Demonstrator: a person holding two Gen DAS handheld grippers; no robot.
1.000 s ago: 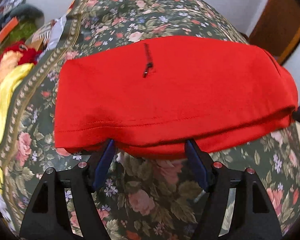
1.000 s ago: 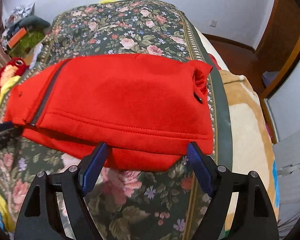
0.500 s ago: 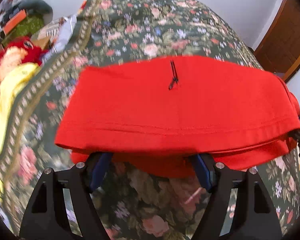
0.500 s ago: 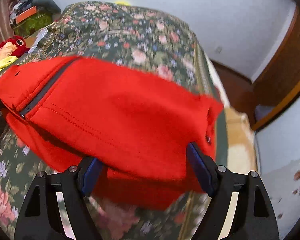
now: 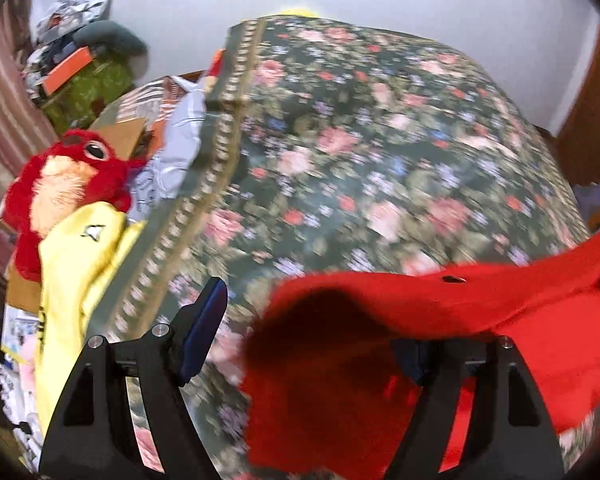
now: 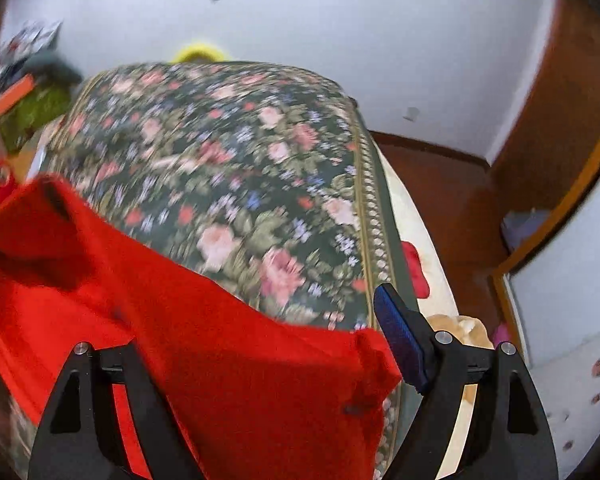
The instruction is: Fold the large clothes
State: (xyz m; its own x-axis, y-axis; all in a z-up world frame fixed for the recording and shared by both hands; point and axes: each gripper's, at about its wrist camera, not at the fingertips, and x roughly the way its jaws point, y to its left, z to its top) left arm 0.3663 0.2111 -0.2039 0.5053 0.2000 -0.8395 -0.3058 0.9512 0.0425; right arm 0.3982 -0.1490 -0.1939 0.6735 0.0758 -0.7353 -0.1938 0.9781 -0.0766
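Left wrist view: the left gripper (image 5: 306, 336) has its jaws spread wide, and the red garment (image 5: 440, 344) is draped over its right finger, hiding the blue pad there, while the left finger's blue pad (image 5: 204, 332) stands bare. The cloth hangs in front of and below the right finger; whether anything pinches it cannot be told. Ahead of the gripper stretches the floral bedspread (image 5: 360, 152), blurred. To the left lie a red plush toy (image 5: 64, 184) and a yellow cloth (image 5: 80, 264).

Right wrist view: the right gripper (image 6: 260, 344) is likewise spread wide. The red garment (image 6: 220, 360) covers its left finger and fills the gap between the fingers, its edge ending just beside the exposed right blue pad (image 6: 400, 340). The floral bedspread (image 6: 228, 152) lies ahead.
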